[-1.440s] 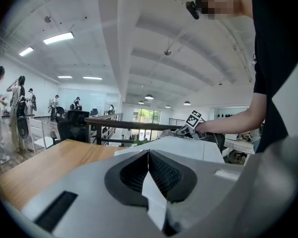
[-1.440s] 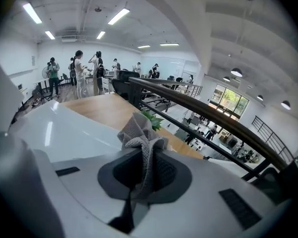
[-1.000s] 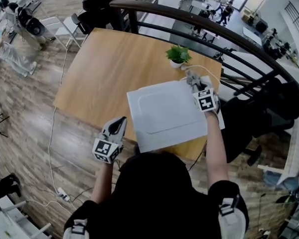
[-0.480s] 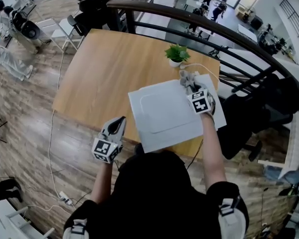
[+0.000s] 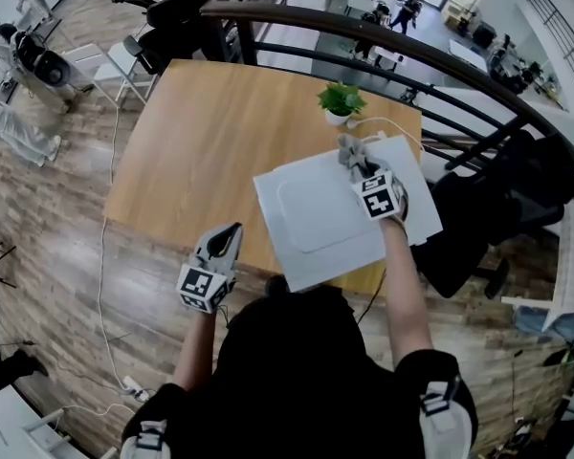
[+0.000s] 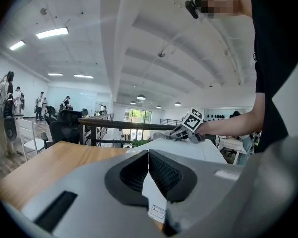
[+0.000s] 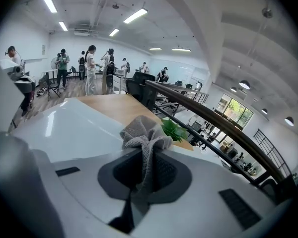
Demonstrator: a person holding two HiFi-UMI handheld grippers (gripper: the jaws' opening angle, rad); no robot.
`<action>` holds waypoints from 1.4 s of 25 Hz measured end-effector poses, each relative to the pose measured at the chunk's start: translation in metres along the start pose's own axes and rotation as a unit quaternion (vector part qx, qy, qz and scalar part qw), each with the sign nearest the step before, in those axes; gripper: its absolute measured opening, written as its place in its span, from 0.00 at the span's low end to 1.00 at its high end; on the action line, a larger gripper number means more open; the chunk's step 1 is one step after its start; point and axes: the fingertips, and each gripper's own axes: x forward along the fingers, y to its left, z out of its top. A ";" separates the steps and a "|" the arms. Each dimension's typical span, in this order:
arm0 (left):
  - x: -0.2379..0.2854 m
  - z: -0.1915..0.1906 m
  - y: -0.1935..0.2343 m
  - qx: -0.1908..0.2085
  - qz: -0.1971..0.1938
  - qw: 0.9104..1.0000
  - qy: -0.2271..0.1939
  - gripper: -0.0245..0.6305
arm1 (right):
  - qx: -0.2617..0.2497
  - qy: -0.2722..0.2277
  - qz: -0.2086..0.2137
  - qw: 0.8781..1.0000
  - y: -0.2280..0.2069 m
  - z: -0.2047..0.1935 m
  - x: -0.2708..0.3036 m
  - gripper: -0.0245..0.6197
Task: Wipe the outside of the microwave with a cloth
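My right gripper (image 5: pixel 362 170) fingers (image 7: pixel 175 175) pinch the grey cloth (image 7: pixel 144 133) on the white microwave (image 5: pixel 316 213) top, near its back edge, on the table (image 5: pixel 210 132). My left gripper (image 5: pixel 231 234), off the table's near edge, has its fingers (image 6: pixel 165 175) closed and empty.

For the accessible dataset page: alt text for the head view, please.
Seen from above, a person's right gripper holds a grey cloth on the far right top of a white microwave on a wooden table. The left gripper hangs shut by the table's near edge; a potted plant stands beyond the microwave.
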 end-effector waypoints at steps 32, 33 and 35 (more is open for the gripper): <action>-0.061 -0.022 0.024 0.002 0.015 1.000 0.001 0.04 | -0.037 -0.006 0.074 0.997 0.128 0.040 0.000 0.07; -0.062 -0.023 0.025 -0.001 0.016 1.000 0.003 0.04 | -0.039 -0.007 0.077 0.996 0.131 0.042 0.000 0.07; -0.065 -0.025 0.026 -0.004 0.019 1.000 0.009 0.04 | -0.043 -0.009 0.082 0.996 0.138 0.045 0.001 0.07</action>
